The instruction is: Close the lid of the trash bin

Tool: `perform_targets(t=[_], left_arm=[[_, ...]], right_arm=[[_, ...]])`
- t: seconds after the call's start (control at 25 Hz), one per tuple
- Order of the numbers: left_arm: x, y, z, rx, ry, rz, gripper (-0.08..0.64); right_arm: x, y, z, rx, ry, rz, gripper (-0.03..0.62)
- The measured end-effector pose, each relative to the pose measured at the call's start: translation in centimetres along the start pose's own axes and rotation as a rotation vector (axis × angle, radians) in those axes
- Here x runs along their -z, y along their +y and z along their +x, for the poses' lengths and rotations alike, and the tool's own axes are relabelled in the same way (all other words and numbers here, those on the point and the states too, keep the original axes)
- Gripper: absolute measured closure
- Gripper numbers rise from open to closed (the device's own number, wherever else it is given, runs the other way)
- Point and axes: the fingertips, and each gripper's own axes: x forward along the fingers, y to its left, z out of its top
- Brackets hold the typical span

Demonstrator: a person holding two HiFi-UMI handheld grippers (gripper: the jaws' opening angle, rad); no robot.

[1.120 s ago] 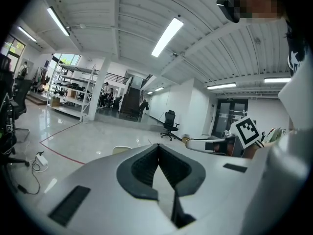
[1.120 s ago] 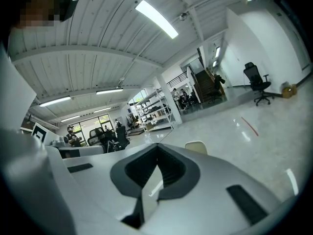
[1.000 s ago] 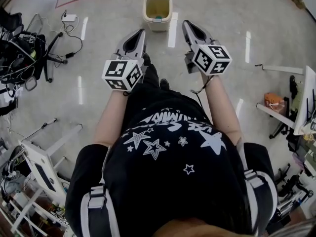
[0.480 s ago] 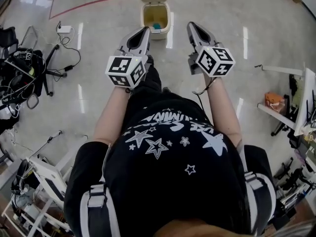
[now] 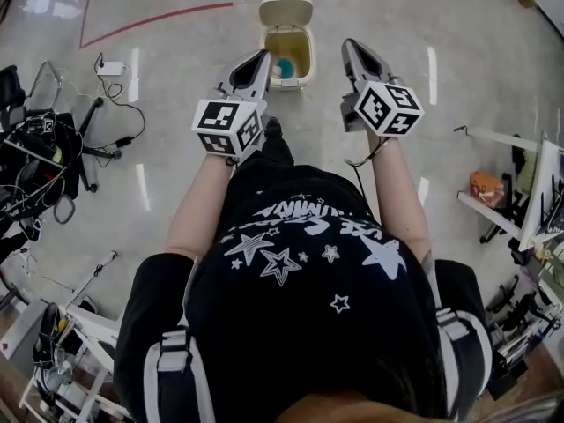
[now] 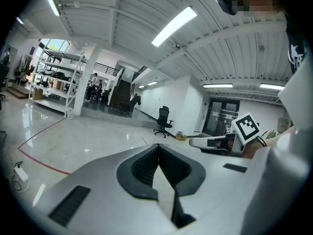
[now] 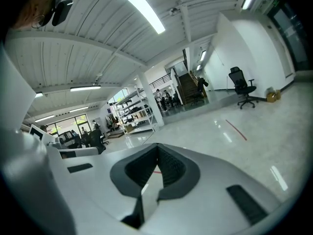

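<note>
Trash bin [image 5: 297, 81] stands on the floor [image 5: 458, 25] at the upper middle of the frame. Its lid [image 5: 285, 11] is thrown back toward the top edge, with the long axis running up-frame. It looks like light, stiff plastic, hinged; pushing its free far rim should suffice. The left hand-held gripper [image 5: 261, 57] and right hand-held gripper [image 5: 350, 46] flank it, both clenched on nothing.
</note>
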Motion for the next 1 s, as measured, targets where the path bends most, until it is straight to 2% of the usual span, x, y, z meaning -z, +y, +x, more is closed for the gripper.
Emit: perform_targets(t=[0.28, 0.56, 1.0], left_arm=[[-0.5, 5.3, 3.4, 0.038, 0.027, -0.010, 0.549], [0.5, 8.0, 6.3, 0.034, 0.075, -0.027, 0.548], [2.2, 11.6, 13.5, -0.063, 0.136, -0.055, 0.549]], right_arm=[[-0.8, 0.1, 6.1, 0.037, 0.016, 0.005, 0.591], [0.2, -1.8, 8.7, 0.064, 0.059, 0.017, 0.591], [0.5, -7.4, 16.1, 0.013, 0.143, 0.029, 0.591]])
